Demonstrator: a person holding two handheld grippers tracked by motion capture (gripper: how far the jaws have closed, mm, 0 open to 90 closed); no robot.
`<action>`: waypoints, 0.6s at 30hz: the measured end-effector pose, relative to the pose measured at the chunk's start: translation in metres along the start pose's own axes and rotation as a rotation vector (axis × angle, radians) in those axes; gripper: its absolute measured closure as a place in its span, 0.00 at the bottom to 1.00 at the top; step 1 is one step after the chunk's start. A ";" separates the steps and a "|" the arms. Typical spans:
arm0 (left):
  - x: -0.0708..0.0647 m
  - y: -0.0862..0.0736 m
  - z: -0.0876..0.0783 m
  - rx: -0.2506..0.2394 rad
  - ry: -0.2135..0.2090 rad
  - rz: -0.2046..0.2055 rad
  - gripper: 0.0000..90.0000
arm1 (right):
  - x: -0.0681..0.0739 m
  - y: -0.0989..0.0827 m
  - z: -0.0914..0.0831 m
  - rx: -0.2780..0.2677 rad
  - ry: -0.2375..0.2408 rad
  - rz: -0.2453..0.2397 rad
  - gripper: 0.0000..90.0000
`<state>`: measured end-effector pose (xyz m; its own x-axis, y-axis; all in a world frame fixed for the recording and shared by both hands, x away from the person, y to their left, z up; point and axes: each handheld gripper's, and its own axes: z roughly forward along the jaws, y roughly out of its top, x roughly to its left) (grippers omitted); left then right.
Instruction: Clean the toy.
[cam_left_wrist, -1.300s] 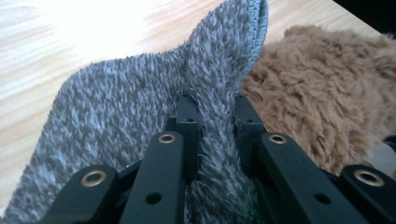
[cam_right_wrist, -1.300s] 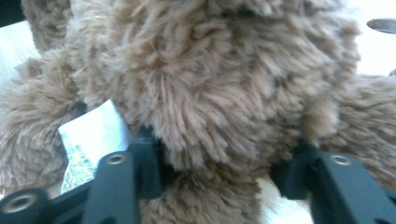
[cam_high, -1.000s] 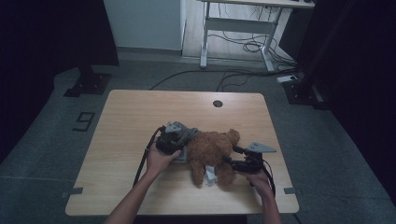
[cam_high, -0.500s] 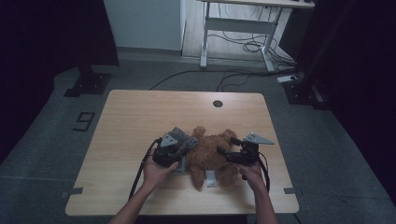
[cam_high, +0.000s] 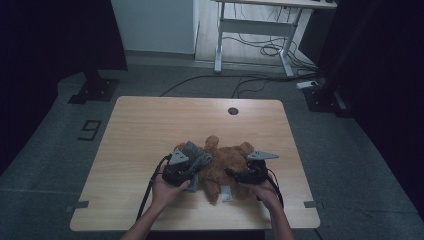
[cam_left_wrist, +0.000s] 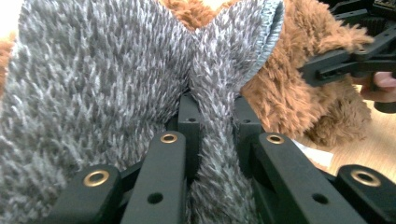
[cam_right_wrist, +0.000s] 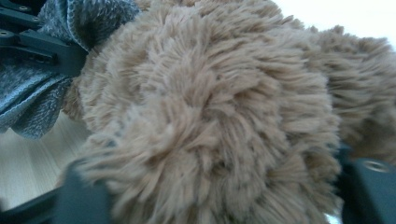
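Note:
A brown teddy bear (cam_high: 227, 160) lies on the wooden table (cam_high: 150, 125), with a grey knitted cloth (cam_high: 197, 154) at its left side. My left gripper (cam_high: 194, 167) is shut on a fold of that grey cloth (cam_left_wrist: 93, 84), which is pinched between its jaws (cam_left_wrist: 212, 107). The bear's fur (cam_left_wrist: 289, 93) sits just behind. My right gripper (cam_high: 231, 172) has just been closing. Its jaws (cam_right_wrist: 210, 196) now press into a thick limb of the bear (cam_right_wrist: 210, 116) from both sides. The left gripper (cam_right_wrist: 42, 46) and the cloth (cam_right_wrist: 32, 98) appear beyond.
A white tag (cam_high: 226, 192) sticks out under the bear near the front edge. A round cable hole (cam_high: 232, 110) sits at the table's far side. A desk frame with cables (cam_high: 260, 35) stands on the floor beyond.
The left hand has pulled the cloth a little nearer the person. The right gripper has moved left onto the bear and its jaws have narrowed around the fur.

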<state>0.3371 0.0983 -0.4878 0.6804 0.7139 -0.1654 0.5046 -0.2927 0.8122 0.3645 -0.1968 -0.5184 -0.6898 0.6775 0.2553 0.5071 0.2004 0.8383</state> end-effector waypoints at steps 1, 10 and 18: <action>0.000 0.000 0.000 0.002 -0.001 0.000 0.87 | 0.000 -0.001 0.000 -0.004 0.002 -0.008 0.43; -0.006 0.038 -0.005 0.005 0.003 0.011 0.87 | 0.002 0.004 0.008 -0.078 -0.127 -0.100 0.55; -0.050 0.109 0.045 0.044 -0.025 0.091 0.86 | 0.005 0.003 0.010 -0.111 -0.164 -0.141 0.56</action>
<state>0.3824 0.0020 -0.4165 0.7373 0.6671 -0.1063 0.4626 -0.3839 0.7991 0.3673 -0.1860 -0.5195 -0.6516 0.7564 0.0578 0.3456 0.2281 0.9103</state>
